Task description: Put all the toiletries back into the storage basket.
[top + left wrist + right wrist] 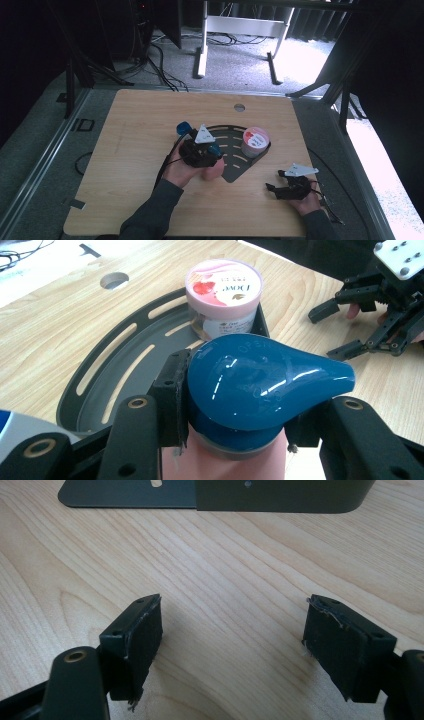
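Pink bottle with a blue cap is pinched by the left gripper, a pink tub seen beyond its jaws. Bare table is framed between the right gripper's spread jaws.

Both forearms wear dark grey-green long sleeves. The left gripper and right gripper are black, each topped by a pale grey three-cornered plate with screws. Brass-coloured rivets sit in the jaw links, behind worn black pads. Thin black cables trail back from each gripper.
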### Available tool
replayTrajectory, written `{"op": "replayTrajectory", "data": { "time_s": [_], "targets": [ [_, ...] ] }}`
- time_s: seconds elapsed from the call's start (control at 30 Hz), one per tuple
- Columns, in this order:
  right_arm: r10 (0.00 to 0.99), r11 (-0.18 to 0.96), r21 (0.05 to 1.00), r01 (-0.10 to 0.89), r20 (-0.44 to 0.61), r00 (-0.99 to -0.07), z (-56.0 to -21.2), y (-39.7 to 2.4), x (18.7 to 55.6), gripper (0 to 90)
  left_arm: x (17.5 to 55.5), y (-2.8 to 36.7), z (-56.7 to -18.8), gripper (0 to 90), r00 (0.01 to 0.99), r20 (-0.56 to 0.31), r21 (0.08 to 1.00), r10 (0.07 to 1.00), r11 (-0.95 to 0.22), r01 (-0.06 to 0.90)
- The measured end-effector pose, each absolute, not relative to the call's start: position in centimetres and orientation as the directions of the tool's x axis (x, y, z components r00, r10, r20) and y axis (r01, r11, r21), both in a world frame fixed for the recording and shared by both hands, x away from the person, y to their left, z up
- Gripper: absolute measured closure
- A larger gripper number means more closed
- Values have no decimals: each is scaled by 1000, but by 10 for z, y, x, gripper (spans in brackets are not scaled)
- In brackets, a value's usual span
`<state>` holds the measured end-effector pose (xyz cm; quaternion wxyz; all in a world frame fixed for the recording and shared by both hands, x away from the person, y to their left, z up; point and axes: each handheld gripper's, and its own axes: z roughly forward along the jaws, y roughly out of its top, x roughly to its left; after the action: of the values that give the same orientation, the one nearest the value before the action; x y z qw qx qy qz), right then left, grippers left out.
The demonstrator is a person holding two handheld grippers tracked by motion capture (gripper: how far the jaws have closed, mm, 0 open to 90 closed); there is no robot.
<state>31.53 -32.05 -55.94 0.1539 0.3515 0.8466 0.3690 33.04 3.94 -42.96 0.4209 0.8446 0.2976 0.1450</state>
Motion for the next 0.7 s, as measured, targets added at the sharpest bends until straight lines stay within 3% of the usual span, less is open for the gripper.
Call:
{"op": "replayTrajectory", "data": {
  "time_s": [0.7],
  "targets": [
    [709,481,733,482,-1,-706,-559,-321,315,233,343,24,-425,526,782,-2,802,623,-466,373]
  ]
}}
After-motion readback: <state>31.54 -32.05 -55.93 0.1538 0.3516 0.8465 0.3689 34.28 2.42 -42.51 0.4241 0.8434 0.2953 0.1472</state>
